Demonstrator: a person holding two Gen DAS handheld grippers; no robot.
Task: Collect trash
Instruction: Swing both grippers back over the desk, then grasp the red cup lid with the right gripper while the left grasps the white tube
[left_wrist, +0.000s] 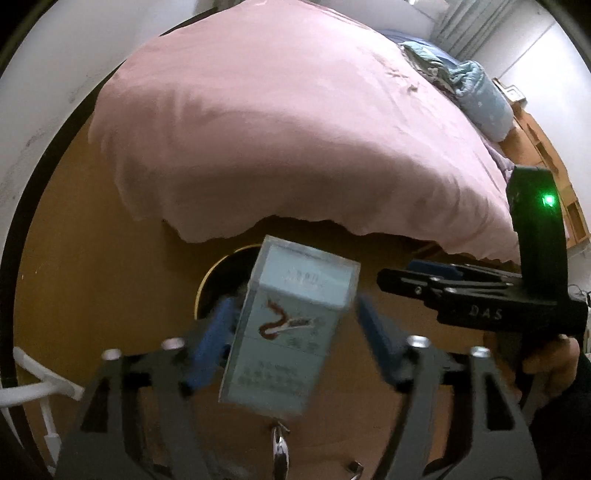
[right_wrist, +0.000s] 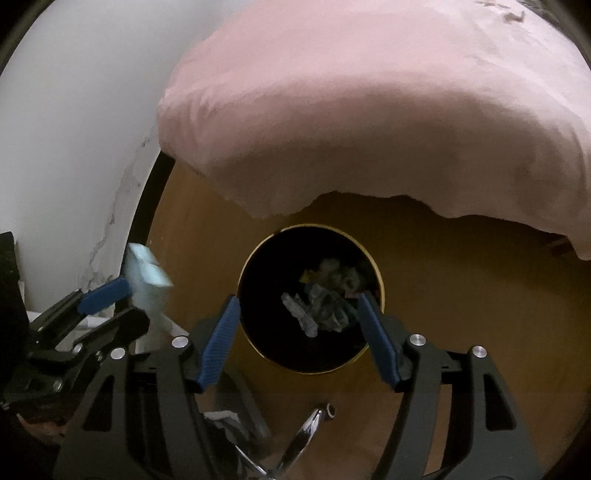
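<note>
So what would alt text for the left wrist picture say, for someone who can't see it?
A pale blue box sits between the blue fingers of the left tool, which look spread wider than the box, above a wooden floor. Behind it are a dark round bin, a pink bedspread, and the right tool.

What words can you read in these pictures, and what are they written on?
"DAS": raised letters on the black right gripper, seen from the left wrist camera.
Small light blue cardboard box between the left gripper's blue pads: printed lines and a red squiggle logo, too blurred to read.
Right wrist view: no readable text.
</note>
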